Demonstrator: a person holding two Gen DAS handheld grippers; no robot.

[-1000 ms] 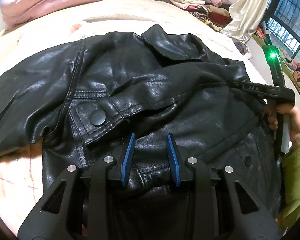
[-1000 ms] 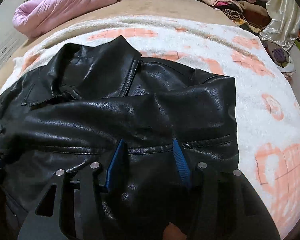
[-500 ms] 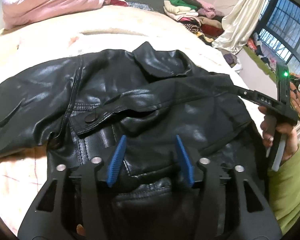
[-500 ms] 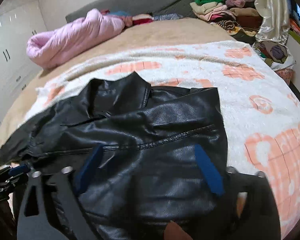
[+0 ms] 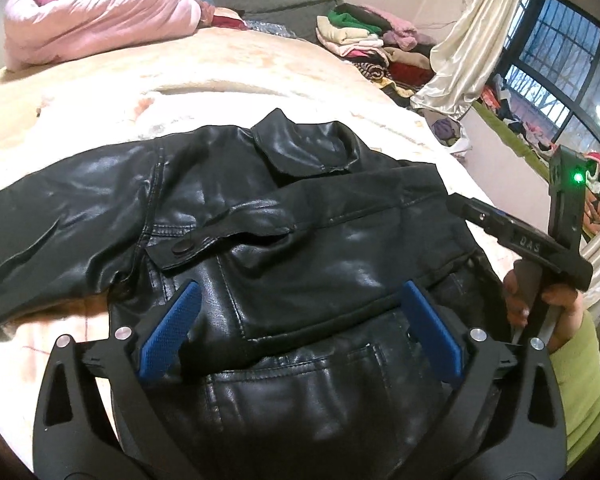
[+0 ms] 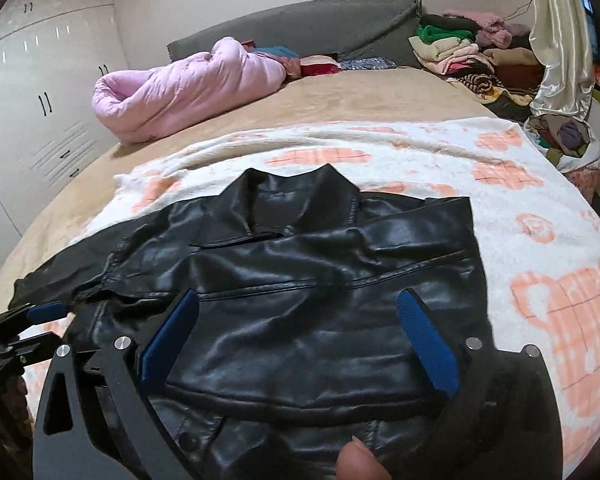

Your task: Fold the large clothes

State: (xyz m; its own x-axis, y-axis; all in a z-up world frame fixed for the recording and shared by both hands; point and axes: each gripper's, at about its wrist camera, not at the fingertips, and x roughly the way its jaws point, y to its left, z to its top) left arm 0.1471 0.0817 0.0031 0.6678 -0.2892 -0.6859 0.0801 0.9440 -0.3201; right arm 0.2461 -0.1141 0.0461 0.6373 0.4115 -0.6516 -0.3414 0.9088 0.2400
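The left gripper [image 5: 298, 324] hangs over the near hem of the black leather jacket [image 5: 260, 216], its blue fingers [image 5: 168, 328] spread wide with the folded-over sleeve lying between them, clamping nothing. The jacket lies collar-away on the white-and-peach blanket [image 6: 540, 240] across the bed's near edge, one sleeve trailing left. The right gripper [image 6: 298, 344], fingers [image 6: 428, 344] equally wide, hovers above the jacket's right half, gripping nothing.

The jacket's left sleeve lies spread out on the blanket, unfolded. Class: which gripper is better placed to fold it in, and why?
Left. The left gripper is open beside the sleeve; the right gripper hovers over the jacket's already-folded far side.
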